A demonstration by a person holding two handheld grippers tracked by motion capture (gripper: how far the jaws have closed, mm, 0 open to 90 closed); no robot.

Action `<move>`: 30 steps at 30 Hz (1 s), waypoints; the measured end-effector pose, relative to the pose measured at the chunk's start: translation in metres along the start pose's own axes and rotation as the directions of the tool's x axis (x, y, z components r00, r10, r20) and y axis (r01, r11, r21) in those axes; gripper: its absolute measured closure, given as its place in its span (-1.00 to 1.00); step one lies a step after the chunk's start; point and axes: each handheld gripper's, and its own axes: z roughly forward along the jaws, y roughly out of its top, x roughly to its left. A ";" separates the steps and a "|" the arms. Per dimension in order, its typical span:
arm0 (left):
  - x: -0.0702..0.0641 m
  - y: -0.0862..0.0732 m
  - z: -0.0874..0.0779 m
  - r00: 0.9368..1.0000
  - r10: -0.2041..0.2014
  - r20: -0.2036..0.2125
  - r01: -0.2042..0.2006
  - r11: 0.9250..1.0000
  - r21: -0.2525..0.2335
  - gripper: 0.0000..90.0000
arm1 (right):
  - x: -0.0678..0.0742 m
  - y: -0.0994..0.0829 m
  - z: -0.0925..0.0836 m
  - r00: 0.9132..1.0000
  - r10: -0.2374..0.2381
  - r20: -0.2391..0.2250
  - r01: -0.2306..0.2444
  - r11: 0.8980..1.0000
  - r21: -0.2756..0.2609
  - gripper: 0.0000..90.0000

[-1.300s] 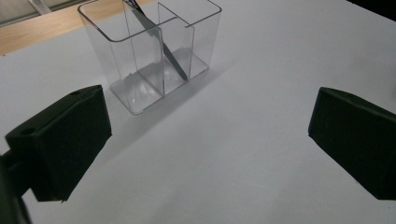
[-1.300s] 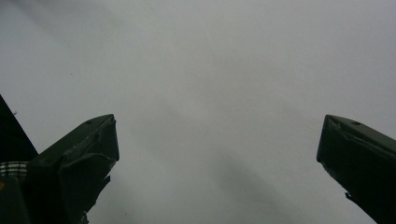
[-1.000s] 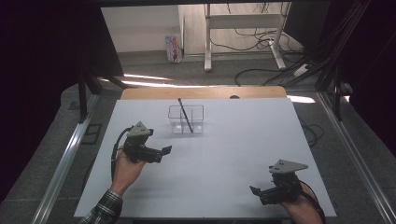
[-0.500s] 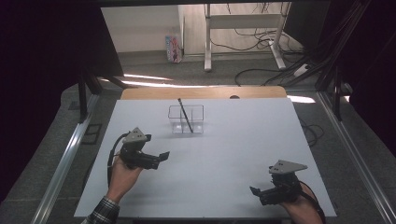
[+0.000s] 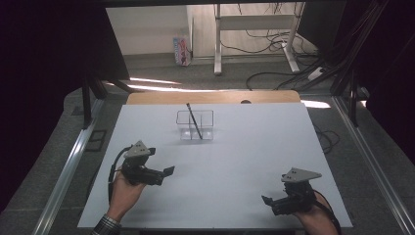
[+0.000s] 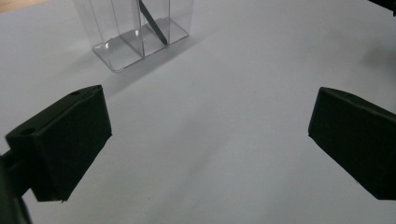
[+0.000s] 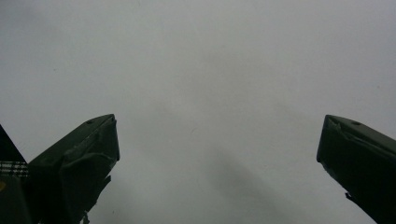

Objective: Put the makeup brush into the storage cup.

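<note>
Pen Seated in Clear Holder, Both Grippers Clear

Pen (image 5: 194, 121) stands tilted in a clear divided holder (image 5: 195, 125) near the table's (image 5: 244, 161) far edge, apparently in the middle compartment; the glare makes this uncertain. Left gripper (image 5: 167, 172) sits nearest, jaws spread wide and empty, aimed toward the holder. Right gripper (image 5: 266, 201) rests well apart at the near edge, jaws likewise released. Risk: the light holder may tip or slide if a jaw strikes its wall during an approach.
</note>
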 end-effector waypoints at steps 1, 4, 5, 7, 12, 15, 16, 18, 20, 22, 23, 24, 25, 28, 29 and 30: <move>-0.001 -0.001 -0.001 1.000 0.002 -0.004 -0.002 1.000 0.003 -1.00 | 0.000 0.000 0.000 1.000 0.003 -0.001 -0.003 1.000 0.000 -1.00; -0.003 -0.004 -0.003 1.000 0.003 -0.007 -0.003 1.000 0.006 -1.00 | -0.001 0.000 0.000 1.000 0.007 -0.001 -0.007 1.000 -0.001 -1.00; -0.004 -0.005 -0.004 1.000 0.002 -0.007 -0.002 1.000 0.008 -1.00 | -0.001 0.000 0.000 1.000 0.008 -0.001 -0.008 1.000 -0.001 -1.00; -0.005 -0.007 -0.005 1.000 0.002 -0.012 -0.002 1.000 0.011 -1.00 | -0.001 0.000 0.000 1.000 0.009 0.000 -0.009 1.000 -0.001 -1.00; -0.007 -0.012 -0.009 1.000 -0.001 -0.014 0.001 1.000 0.017 -1.00 | -0.001 0.000 0.000 1.000 0.013 0.001 -0.013 1.000 0.002 -1.00; -0.008 -0.015 -0.011 1.000 -0.003 -0.015 0.003 1.000 0.017 -1.00 | -0.001 0.000 0.000 1.000 0.021 0.001 -0.021 1.000 0.002 -1.00; -0.009 -0.015 -0.012 1.000 -0.002 -0.018 0.002 1.000 0.018 -1.00 | -0.002 0.000 0.000 1.000 0.021 0.001 -0.021 1.000 0.001 -1.00; -0.010 -0.017 -0.014 1.000 -0.002 -0.019 0.002 1.000 0.017 -1.00 | -0.001 0.000 0.000 1.000 0.021 0.002 -0.021 1.000 0.001 -1.00; -0.011 -0.018 -0.015 1.000 -0.004 -0.021 0.004 1.000 0.015 -1.00 | -0.001 0.000 0.000 1.000 0.020 0.002 -0.020 1.000 0.002 -1.00; -0.011 -0.020 -0.016 1.000 -0.001 -0.023 0.001 1.000 0.016 -1.00 | -0.001 0.000 0.000 1.000 0.022 0.003 -0.022 1.000 0.002 -1.00; -0.012 -0.021 -0.017 1.000 -0.003 -0.024 0.004 1.000 0.015 -1.00 | -0.001 0.000 0.000 1.000 0.021 0.004 -0.021 1.000 0.002 -1.00; -0.012 -0.021 -0.018 1.000 -0.004 -0.023 0.004 1.000 0.016 -1.00 | -0.001 0.000 0.000 1.000 0.021 0.004 -0.021 1.000 0.002 -1.00; -0.012 -0.022 -0.018 1.000 -0.004 -0.024 0.005 1.000 0.017 -1.00 | -0.001 0.000 0.000 1.000 0.022 0.003 -0.022 1.000 0.002 -1.00; -0.013 -0.025 -0.020 1.000 -0.003 -0.029 0.004 1.000 0.022 -1.00 | -0.001 0.000 0.000 1.000 0.018 0.004 -0.018 1.000 0.003 -1.00; -0.013 -0.026 -0.021 0.999 -0.002 -0.032 0.003 1.000 0.024 -1.00 | -0.001 0.000 0.000 1.000 0.018 0.004 -0.018 1.000 0.003 -1.00; -0.013 -0.027 -0.021 0.999 -0.003 -0.033 0.004 1.000 0.024 -1.00 | -0.001 0.000 0.000 1.000 0.018 0.004 -0.018 1.000 0.003 -1.00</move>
